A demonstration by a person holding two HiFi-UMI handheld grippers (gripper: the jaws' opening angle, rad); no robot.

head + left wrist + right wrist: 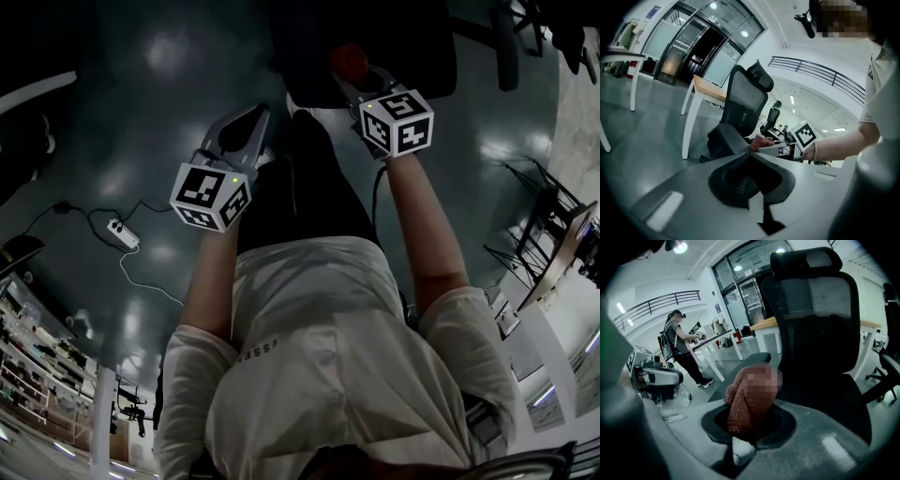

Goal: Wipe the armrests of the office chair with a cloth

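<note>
- Head view: my left gripper (242,131) sits left of the chair, jaws spread, nothing between them.
- My right gripper (359,80) reaches further ahead. Its tips pinch a rust-red cloth (349,60) over the dark office chair (375,33).
- The chair parts are too dark to separate here.
- The floor (141,94) is glossy and dark. A white power strip (122,232) and its thin cable lie to my left.
- Left gripper view: the jaws are apart, the ribbed black pads (736,176) are bare, and the body is smooth grey plastic.
- Ahead, the chair's black mesh backrest (746,101) stands upright with a curved headrest (761,77) on top.
- The near armrest (725,138) is a smooth dark pad.
- The right gripper holds the cloth at the armrest's end. I can't tell whether it touches or is just off.
- Behind the chair is a desk (710,91) with a wood top and white legs.
- Right gripper view: the jaws are clamped on the cloth. It is a coarse knit, bunched into a lump that sticks up out of the jaws.
- The flat grey armrest pad is directly behind the cloth, which hides any contact.
- The mesh backrest and the padded black seat (834,399) fill the right side.
- The left gripper shows at the left edge, apart from the chair.
- A person (677,345) stands at a table far back.
</note>
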